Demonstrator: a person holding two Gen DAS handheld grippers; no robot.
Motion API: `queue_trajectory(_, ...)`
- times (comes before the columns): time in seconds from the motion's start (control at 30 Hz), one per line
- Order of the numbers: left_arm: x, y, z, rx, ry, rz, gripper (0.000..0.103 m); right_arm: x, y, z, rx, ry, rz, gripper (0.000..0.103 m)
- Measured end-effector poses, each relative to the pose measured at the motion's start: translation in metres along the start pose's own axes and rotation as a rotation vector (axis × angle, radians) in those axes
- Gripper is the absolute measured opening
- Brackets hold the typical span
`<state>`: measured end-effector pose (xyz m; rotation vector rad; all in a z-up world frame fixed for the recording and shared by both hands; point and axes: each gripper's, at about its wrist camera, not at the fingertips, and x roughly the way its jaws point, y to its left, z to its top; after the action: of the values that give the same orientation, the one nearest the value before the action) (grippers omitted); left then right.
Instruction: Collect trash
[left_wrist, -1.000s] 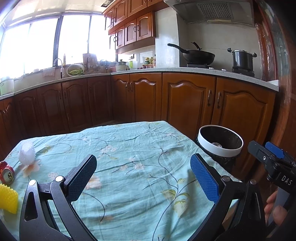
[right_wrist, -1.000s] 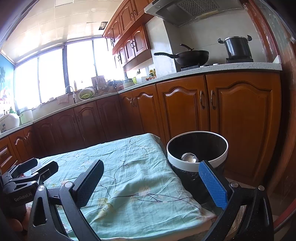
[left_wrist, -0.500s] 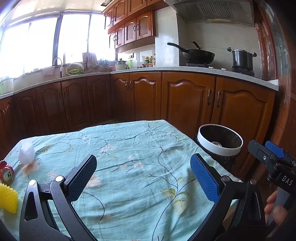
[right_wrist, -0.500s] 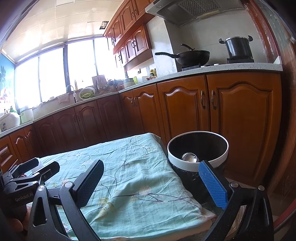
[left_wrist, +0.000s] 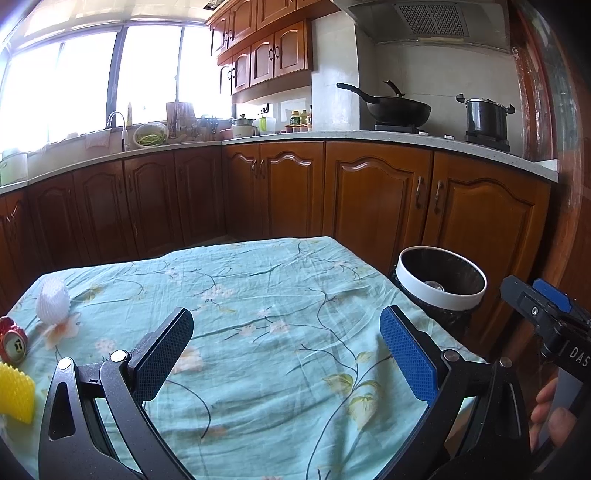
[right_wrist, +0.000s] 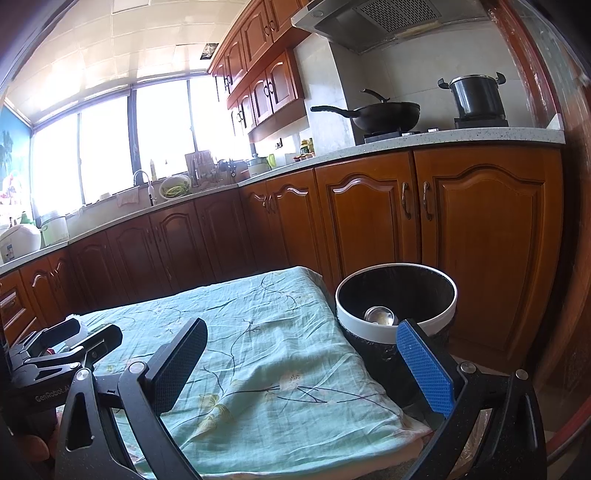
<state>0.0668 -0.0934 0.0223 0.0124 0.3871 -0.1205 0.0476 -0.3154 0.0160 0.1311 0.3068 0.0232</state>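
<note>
Left gripper (left_wrist: 286, 345) fingers spread wide, nothing held, hovering over the desk (left_wrist: 258, 295) with its floral cloth. Right gripper (right_wrist: 303, 360) same — wide open, empty, near the desk's right edge. Trash sits at the far left of the desk: white foam fruit net (left_wrist: 52, 302), crushed red can (left_wrist: 13, 341), yellow spiky piece (left_wrist: 14, 397). Trash bin (right_wrist: 395, 326) just beside the right edge — a metallic can (right_wrist: 380, 316) lies inside.
</note>
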Motion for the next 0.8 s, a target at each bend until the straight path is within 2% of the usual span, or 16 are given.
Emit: queue_trajectory(0.8,0.0021,0.0002,0.0004,0.005,0.003,-0.003,0.103,0.0044,-0.0006,0.0005,0.002,0.013,0.009,0.103)
